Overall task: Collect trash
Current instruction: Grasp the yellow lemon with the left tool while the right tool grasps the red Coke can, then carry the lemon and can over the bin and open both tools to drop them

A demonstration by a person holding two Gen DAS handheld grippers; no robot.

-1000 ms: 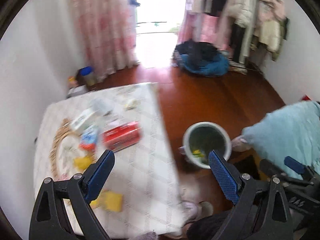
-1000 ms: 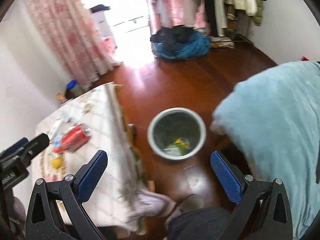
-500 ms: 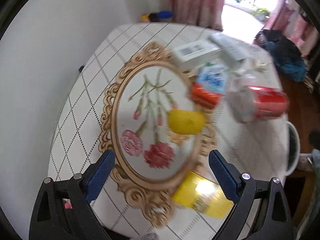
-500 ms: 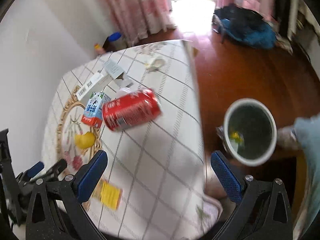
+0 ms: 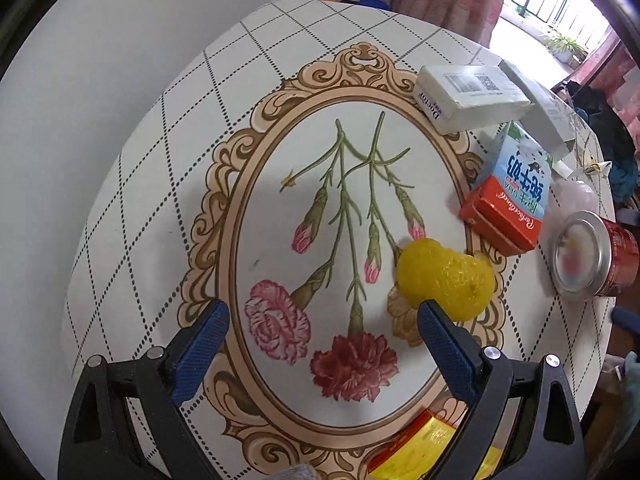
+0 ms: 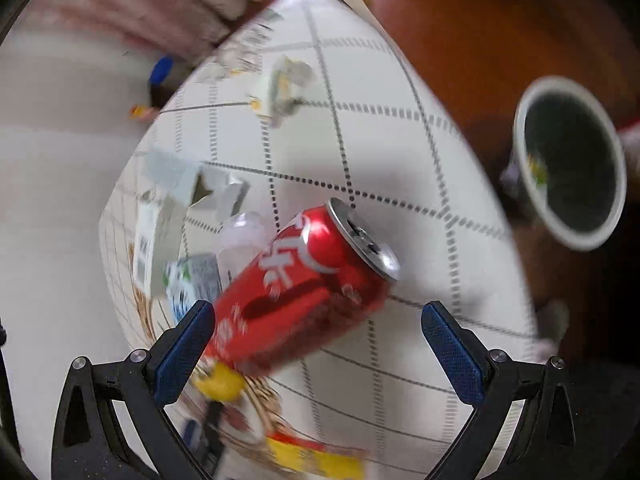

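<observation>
A white table with a printed flower oval holds trash. A yellow peel lies just ahead of my left gripper's right finger. My left gripper is open and empty above the oval. A red can lies on its side just ahead of my right gripper, which is open and empty; the can also shows in the left wrist view. A milk carton, a white box and a yellow packet lie on the table. The round trash bin stands on the floor to the right.
A crumpled wrapper lies at the far end of the table. An open grey carton lies left of the can. A white wall borders the table's left side. Brown wooden floor lies to the right.
Both grippers have moved down and closer to the table. The left one now hangs over the flower oval near the peel; the right one has closed in on the red can.
</observation>
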